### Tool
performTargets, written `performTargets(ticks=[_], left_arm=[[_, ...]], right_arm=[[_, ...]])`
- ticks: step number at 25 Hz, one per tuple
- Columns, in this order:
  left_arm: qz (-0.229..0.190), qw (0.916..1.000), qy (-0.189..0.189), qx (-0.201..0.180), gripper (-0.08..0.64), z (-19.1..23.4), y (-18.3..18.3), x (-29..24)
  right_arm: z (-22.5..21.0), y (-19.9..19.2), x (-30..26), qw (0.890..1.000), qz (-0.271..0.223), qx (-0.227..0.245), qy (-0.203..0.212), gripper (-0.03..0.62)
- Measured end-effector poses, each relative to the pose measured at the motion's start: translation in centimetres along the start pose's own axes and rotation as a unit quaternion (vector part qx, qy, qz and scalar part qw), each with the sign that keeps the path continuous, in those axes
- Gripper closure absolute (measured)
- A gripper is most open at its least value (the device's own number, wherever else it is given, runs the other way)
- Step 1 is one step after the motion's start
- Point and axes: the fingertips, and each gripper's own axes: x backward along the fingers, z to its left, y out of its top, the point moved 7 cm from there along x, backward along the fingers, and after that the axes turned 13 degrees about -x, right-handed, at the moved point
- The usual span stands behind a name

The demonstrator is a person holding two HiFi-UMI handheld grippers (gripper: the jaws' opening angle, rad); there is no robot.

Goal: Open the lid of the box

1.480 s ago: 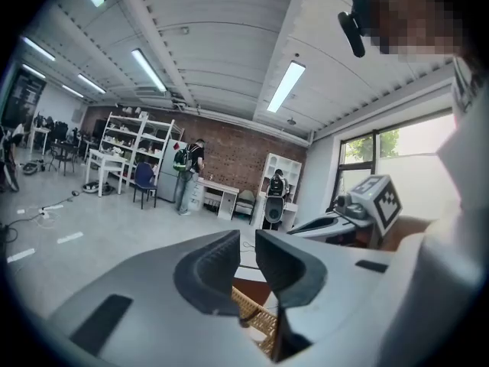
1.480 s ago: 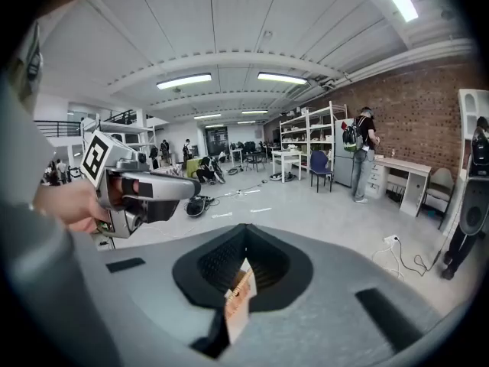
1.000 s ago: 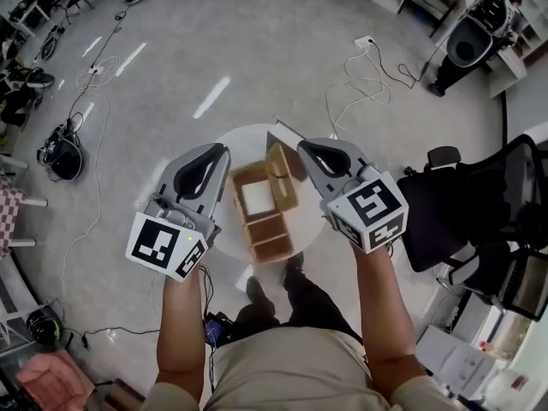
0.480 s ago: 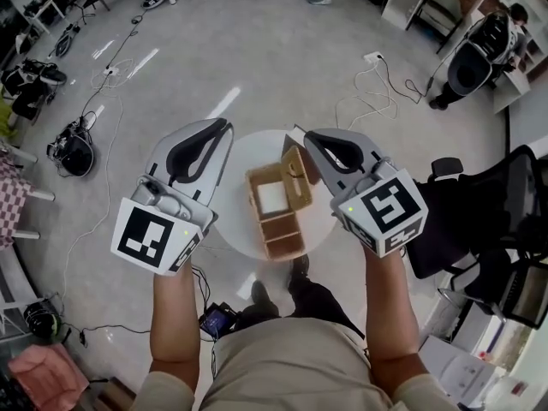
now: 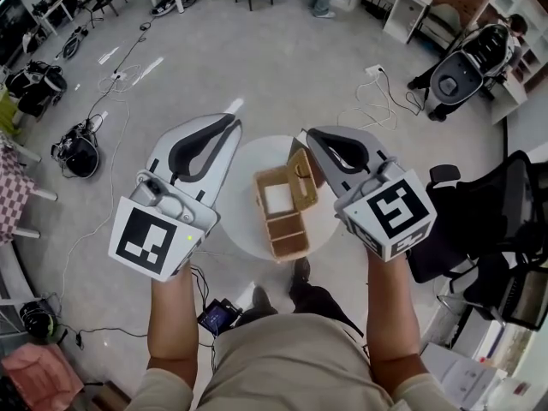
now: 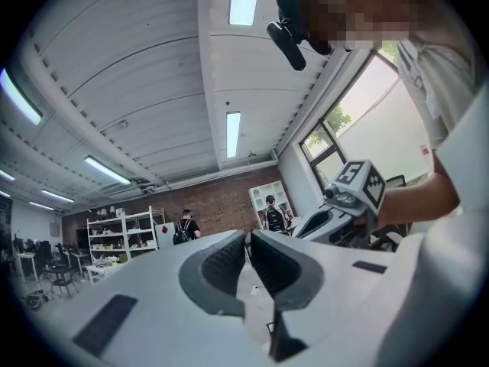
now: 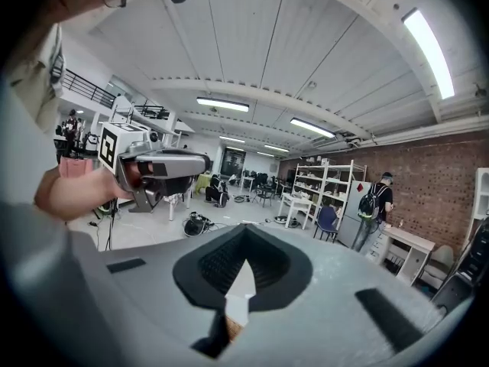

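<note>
- The box [image 5: 282, 212] sits on the round white tabletop [image 5: 244, 165] at the middle of the head view, between the two grippers and below them.
- Its lid [image 5: 301, 176] stands up off the box's upper right edge. The inside is bare to see: a section with something white in it, and two plain sections nearer the person.
- The left gripper [image 5: 229, 120] is held up at the left of the frame, well clear of the box. Its fingers [image 6: 221, 262] are drawn together to a thin slit with nothing between them.
- The right gripper [image 5: 310, 134] is held up at the right. From above its tip lies close to the lid, but I cannot tell whether it touches. Its fingers [image 7: 263, 262] meet at the tips and hold nothing.
- Both gripper views look out at the ceiling and the room, not at the box, so neither tool is aimed at it.
- To my eye the opening step is done, or all but done, as the lid is up.
- If the lid has to tip further back, the right gripper is the nearer one. It would need to turn down toward the lid's free edge and push gently, so the light box does not slide on the tabletop.
</note>
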Motion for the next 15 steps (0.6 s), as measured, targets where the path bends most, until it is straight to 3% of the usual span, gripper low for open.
performTargets(ticks=[15], left_arm=[[-0.014, 0.9999, -0.002, -0.005, 0.532, -0.7, 2.1, 3.9]], right_arm=[[4.4, 1.7, 1.6, 1.000, -0.003, 0.020, 0.000, 0.603]])
